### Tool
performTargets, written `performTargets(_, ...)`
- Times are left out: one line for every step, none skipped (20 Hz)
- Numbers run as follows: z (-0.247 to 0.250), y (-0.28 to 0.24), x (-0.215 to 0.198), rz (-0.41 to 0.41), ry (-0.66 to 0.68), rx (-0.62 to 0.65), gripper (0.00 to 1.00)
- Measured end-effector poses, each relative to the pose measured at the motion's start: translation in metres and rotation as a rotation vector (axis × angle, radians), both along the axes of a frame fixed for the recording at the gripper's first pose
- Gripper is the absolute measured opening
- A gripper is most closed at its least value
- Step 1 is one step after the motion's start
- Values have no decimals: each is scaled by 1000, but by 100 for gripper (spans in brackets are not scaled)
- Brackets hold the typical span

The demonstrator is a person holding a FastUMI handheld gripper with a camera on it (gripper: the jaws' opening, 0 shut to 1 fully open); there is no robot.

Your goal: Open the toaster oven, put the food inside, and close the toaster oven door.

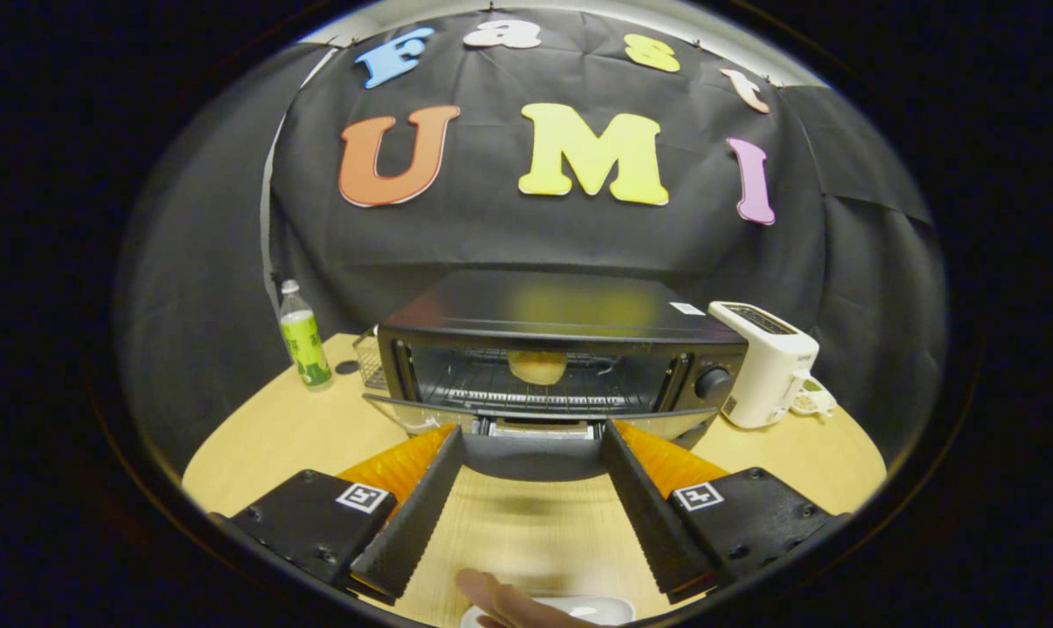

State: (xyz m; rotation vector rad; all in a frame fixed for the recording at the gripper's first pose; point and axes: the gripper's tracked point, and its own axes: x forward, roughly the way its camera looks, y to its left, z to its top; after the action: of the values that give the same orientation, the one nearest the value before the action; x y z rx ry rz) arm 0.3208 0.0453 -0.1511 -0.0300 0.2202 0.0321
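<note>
A black toaster oven (561, 318) stands at the back of the round wooden table (256, 436). Its glass door (404, 414) hangs down towards me, and the door's dark front edge (535, 458) lies between my fingertips. Inside, a round pale bun (536, 366) rests on the wire rack (526, 397). My gripper (533, 432) is open just in front of the oven. Its two black fingers (421, 506) are spread wide, level with the lowered door, with nothing pressed between them.
A bottle with a green label (304, 340) stands left of the oven, with a small wire basket (369, 358) behind it. A white toaster (766, 362) sits right of the oven. Nearest me, a hand (500, 602) touches a white plate (578, 610).
</note>
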Motion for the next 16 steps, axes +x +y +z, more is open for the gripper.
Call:
performTargets(5, -3, -2, -1, -21, -1, 100)
performTargets(11, -8, -2, -9, -37, -11, 100)
performTargets(9, -12, -4, -24, -32, -20, 100)
performTargets(10, -11, -8, -18, -30, -8, 100)
performTargets(10, -9, -11, -17, -25, 6, 100)
performTargets(13, -9, -17, -15, -28, 24, 100)
performTargets(18, -8, -26, -7, -34, 34, 100)
performTargets(23, -10, -33, -10, -47, 31, 100)
performTargets(29, -14, -40, -12, -62, 24, 100)
performTargets(35, -13, -49, -6, -76, 17, 100)
performTargets(42, -13, -60, -7, -88, 3, 100)
performTargets(52, -14, -70, -8, -112, -8, 100)
performTargets(62, -14, -79, -5, -137, -21, 100)
performTargets(72, -14, -90, -4, -159, -31, 100)
performTargets(82, -14, -101, -1, -179, -31, 100)
performTargets(91, -15, -112, -4, -186, -30, 100)
